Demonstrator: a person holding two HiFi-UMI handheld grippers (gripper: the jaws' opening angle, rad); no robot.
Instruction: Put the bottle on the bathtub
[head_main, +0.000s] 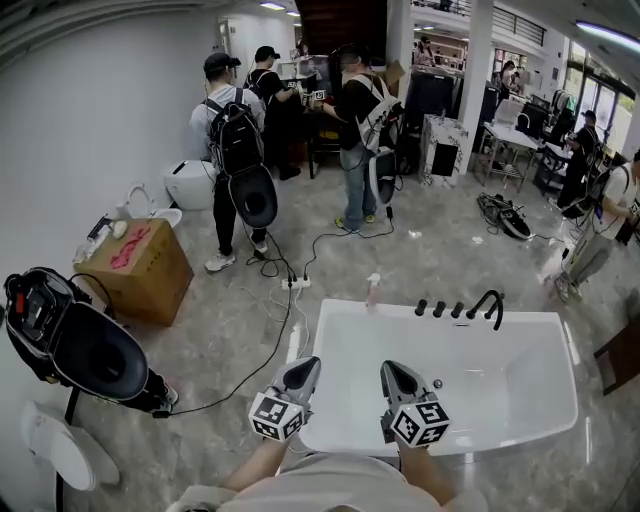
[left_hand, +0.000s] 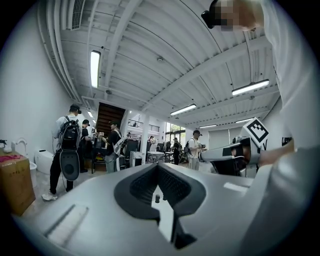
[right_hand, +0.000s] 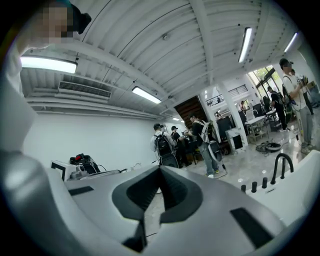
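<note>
Closest in, the left gripper (head_main: 300, 370), smooth grey plastic with a marker cube, hung level over the near left corner of the bathtub (head_main: 500, 385). Its ribbed black fingers (left_hand: 140, 186) were pressed together with nothing between them. Just beside it, the right gripper (head_main: 396, 368) looked the same, its fingers (right_hand: 135, 192) likewise closed and empty. The bathtub was glossy, white and rectangular. A slim pale pink bottle (head_main: 372, 290) stood upright on its far rim near the left corner. Round black knobs (head_main: 439, 309) and a curved black tap (head_main: 489, 303) sat farther right along that rim.
</note>
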